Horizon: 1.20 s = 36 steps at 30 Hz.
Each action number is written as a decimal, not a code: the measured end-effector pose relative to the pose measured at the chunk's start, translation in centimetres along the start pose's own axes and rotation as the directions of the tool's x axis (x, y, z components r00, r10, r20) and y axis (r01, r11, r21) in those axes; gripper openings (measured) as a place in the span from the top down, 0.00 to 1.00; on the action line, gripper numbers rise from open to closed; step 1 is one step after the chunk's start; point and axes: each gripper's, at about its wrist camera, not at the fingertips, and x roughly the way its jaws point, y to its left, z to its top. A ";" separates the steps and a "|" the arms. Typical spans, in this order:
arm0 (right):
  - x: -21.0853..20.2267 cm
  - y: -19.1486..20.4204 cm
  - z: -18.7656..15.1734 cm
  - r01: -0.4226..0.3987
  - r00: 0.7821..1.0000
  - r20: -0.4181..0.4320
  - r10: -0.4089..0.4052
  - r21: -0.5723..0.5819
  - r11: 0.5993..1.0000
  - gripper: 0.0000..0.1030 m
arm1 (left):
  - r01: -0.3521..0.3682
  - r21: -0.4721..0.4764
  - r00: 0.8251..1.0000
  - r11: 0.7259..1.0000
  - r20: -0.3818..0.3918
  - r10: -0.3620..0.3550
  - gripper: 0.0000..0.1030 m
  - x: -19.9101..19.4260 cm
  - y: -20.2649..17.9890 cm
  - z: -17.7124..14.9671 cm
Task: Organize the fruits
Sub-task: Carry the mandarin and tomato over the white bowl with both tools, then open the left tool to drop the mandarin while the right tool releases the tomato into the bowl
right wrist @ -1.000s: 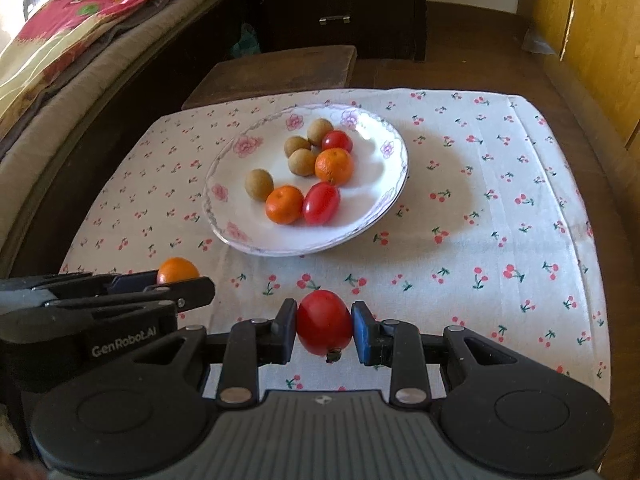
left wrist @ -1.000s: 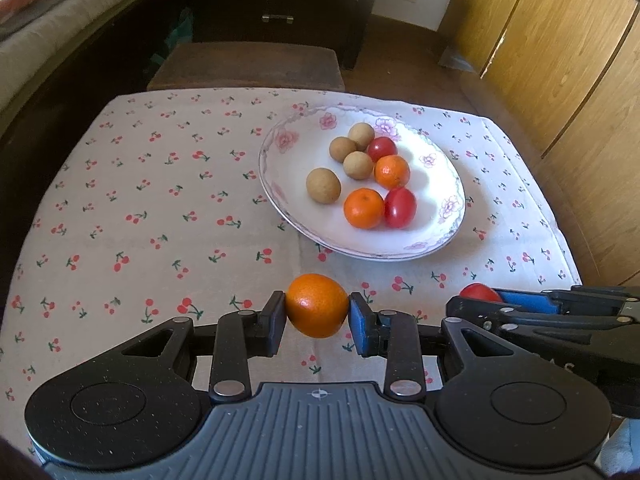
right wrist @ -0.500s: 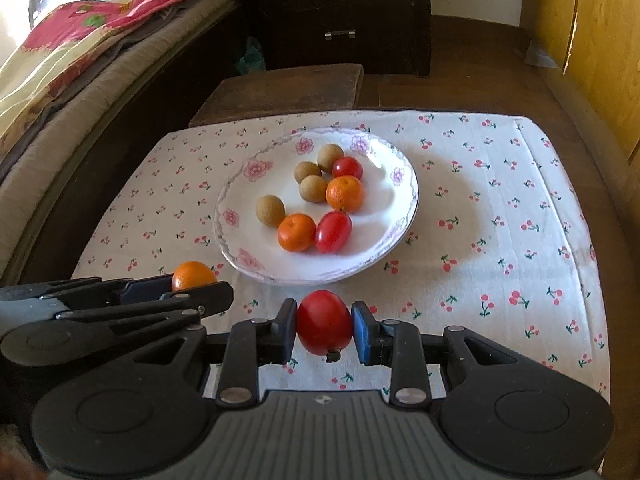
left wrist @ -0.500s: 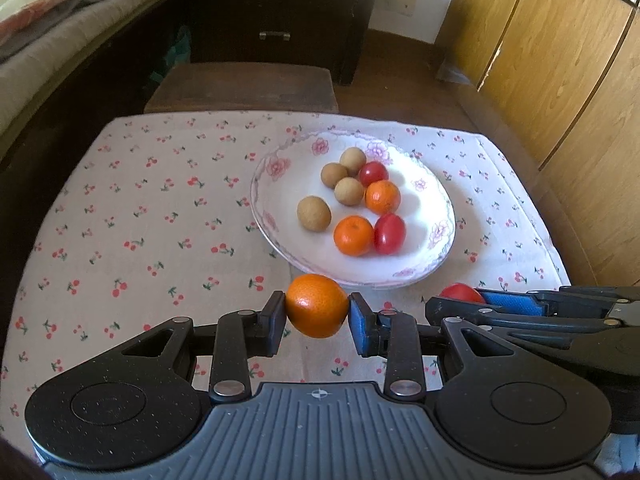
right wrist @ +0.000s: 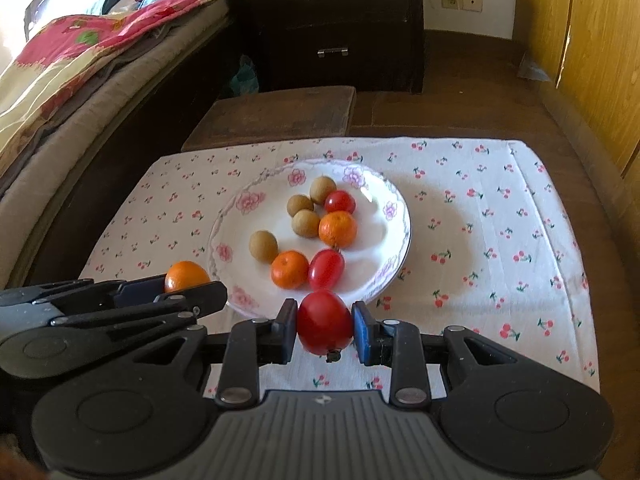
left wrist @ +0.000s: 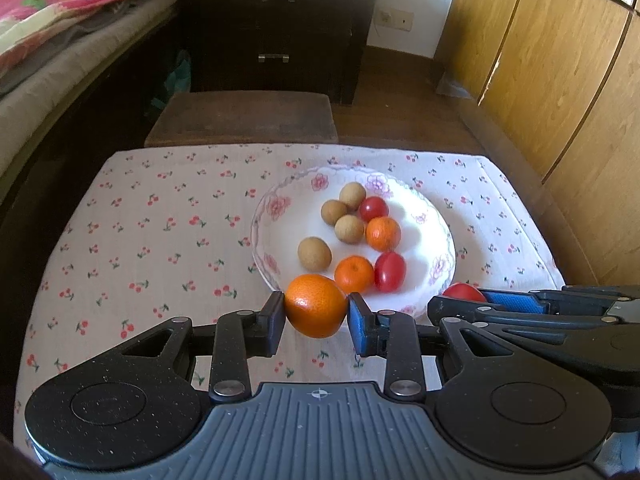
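Observation:
My left gripper (left wrist: pixel 316 316) is shut on an orange (left wrist: pixel 315 305), held above the near rim of a white flowered plate (left wrist: pixel 434 240). My right gripper (right wrist: pixel 325 326) is shut on a red tomato (right wrist: pixel 324 321), also at the plate's (right wrist: pixel 394 216) near edge. Each gripper shows in the other's view: the right one (left wrist: pixel 464 294) with its tomato at the right, the left one (right wrist: pixel 188 284) with its orange at the left. On the plate lie two small oranges (left wrist: pixel 354 275), two red tomatoes (left wrist: pixel 389 272) and several brown round fruits (left wrist: pixel 314 254).
The plate rests on a table with a cherry-print cloth (left wrist: pixel 160 236). A brown wooden stool (left wrist: pixel 244 118) stands beyond the far edge, a dark drawer cabinet (left wrist: pixel 276 28) behind it. A bed (right wrist: pixel 80 72) runs along the left, and wooden cupboard doors (left wrist: pixel 560 80) line the right.
Both grippers have tilted up and drawn nearer the plate, so it sits lower in both views. The orange and the tomato stay gripped.

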 end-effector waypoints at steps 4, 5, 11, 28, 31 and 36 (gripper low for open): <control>0.4 -0.2 0.7 0.005 1.000 0.006 -0.005 0.004 1.000 0.70 | -0.012 0.008 1.000 1.000 0.009 0.011 0.61 0.5 -0.2 0.8; 0.6 -0.3 1.0 0.008 1.000 0.005 -0.008 0.002 1.000 0.70 | -0.014 0.008 1.000 1.000 0.009 0.014 0.61 0.7 -0.2 0.9; 1.7 -0.8 2.0 0.018 1.000 0.005 -0.018 0.001 1.000 0.70 | -0.021 0.001 1.000 1.000 0.008 0.021 0.61 2.0 -0.3 1.8; 4.7 -1.4 3.0 0.040 0.999 -0.031 -0.040 0.001 0.999 0.70 | -0.039 -0.016 0.998 0.999 -0.041 0.039 0.61 4.8 0.0 2.3; 5.0 -1.3 2.9 0.040 0.999 -0.037 -0.040 0.003 0.999 0.69 | -0.044 -0.020 0.998 0.999 -0.049 0.043 0.61 5.0 0.0 2.1; 5.3 -1.6 3.0 0.036 0.999 -0.037 -0.034 0.029 0.999 0.69 | -0.037 -0.025 0.998 0.999 -0.050 0.036 0.60 5.1 0.0 2.1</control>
